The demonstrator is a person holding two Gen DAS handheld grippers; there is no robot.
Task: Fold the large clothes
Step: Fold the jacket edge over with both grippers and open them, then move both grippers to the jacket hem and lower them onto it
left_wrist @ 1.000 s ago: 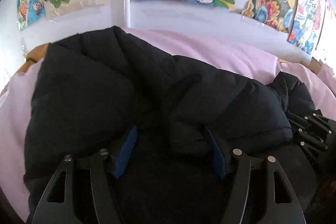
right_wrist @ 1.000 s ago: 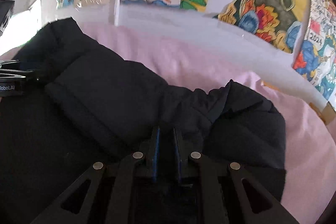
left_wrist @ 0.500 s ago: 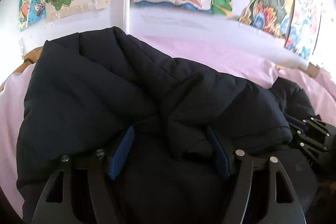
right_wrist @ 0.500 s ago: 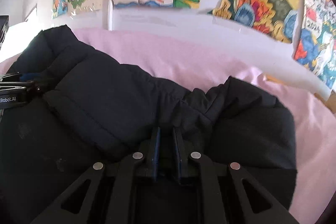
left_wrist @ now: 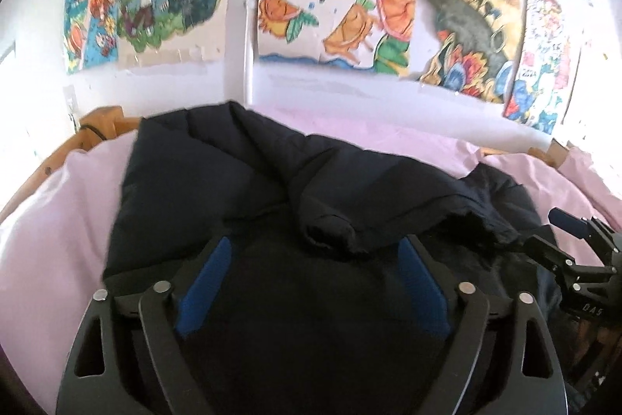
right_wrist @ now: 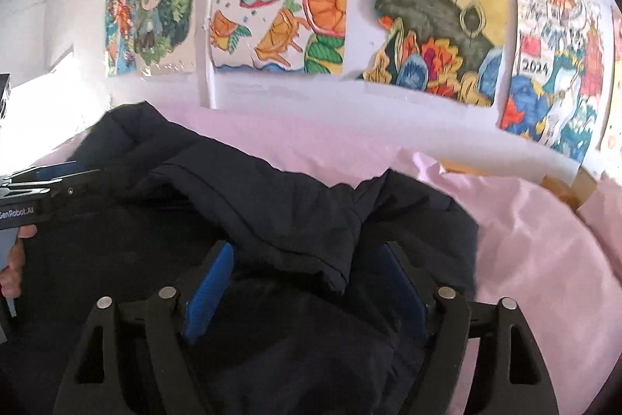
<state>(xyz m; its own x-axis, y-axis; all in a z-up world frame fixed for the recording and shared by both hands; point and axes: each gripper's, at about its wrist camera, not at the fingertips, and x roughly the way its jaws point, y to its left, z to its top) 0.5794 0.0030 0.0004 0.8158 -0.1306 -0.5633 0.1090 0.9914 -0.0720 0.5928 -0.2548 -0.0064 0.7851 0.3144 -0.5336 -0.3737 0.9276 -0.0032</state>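
Note:
A black puffer jacket lies bunched on a pink sheet; it also fills the right wrist view. A sleeve is folded across its body, its cuff lying loose in the middle. My left gripper is open, its blue pads spread over the jacket, holding nothing. My right gripper is open too, its blue pads wide apart above the jacket's right edge. Each gripper shows at the other view's side: the right gripper and the left gripper.
The pink sheet covers a bed with a wooden frame. A white wall with several colourful drawings stands right behind the bed. A hand shows at the left edge of the right wrist view.
My right gripper has opened and let go of the jacket fold it was pinching. Both grippers have lifted and pulled back; the sleeve now rests on the jacket.

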